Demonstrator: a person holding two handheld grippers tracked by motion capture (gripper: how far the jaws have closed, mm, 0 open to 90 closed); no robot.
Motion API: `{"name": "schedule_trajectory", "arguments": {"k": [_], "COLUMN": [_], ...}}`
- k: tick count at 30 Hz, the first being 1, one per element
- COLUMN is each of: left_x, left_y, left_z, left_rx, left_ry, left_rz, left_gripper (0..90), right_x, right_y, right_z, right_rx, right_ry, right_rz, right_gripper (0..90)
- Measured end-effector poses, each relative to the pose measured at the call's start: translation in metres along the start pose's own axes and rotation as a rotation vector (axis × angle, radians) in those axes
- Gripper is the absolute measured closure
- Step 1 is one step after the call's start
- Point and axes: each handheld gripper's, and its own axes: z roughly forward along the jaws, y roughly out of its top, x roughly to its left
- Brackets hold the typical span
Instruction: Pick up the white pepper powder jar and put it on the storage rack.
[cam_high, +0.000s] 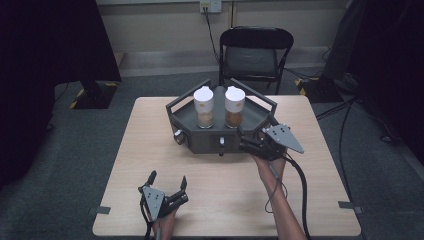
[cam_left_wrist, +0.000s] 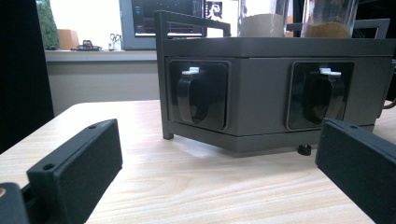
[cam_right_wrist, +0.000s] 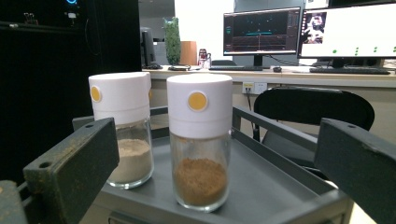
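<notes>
Right gripper view: brown-powder jar (cam_right_wrist: 200, 144) between open gripper (cam_right_wrist: 210, 172) jaws.

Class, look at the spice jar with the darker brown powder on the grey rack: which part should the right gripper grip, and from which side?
Probably the white cap of the brown-powder jar, approached from the rack's front right, where the open right gripper already faces it. The jar stands upright, its round cap is wide and clear above the rails, and the paler jar stands apart.

A lab or office: desk monitors (cam_right_wrist: 306, 32) (graphs on-screen), folding chair (cam_high: 256, 52), black curtains (cam_high: 47, 45).
</notes>
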Motion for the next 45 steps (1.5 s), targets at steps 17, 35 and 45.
{"name": "schedule_trajectory", "arguments": {"k": [17, 35, 45], "left_x": [0.000, 0.000, 0.000], "left_y": [0.000, 0.000, 0.000], "left_z": [0.000, 0.000, 0.000], "left_rx": [0.000, 0.000, 0.000], "left_ry": [0.000, 0.000, 0.000], "left_rz": [0.000, 0.000, 0.000], "left_gripper": [0.0, 0.0, 0.0], "right_x": [0.000, 0.005, 0.008], "right_y": [-0.020, -0.049, -0.065], "right_z": [-0.033, -0.071, -0.087], "right_rx": [-0.013, -0.014, -0.003], "right_ry": [-0.022, -0.063, -0.093], "right_rz": [-0.008, -0.001, 0.001], "right_gripper": [0.0, 0.0, 0.0]}}
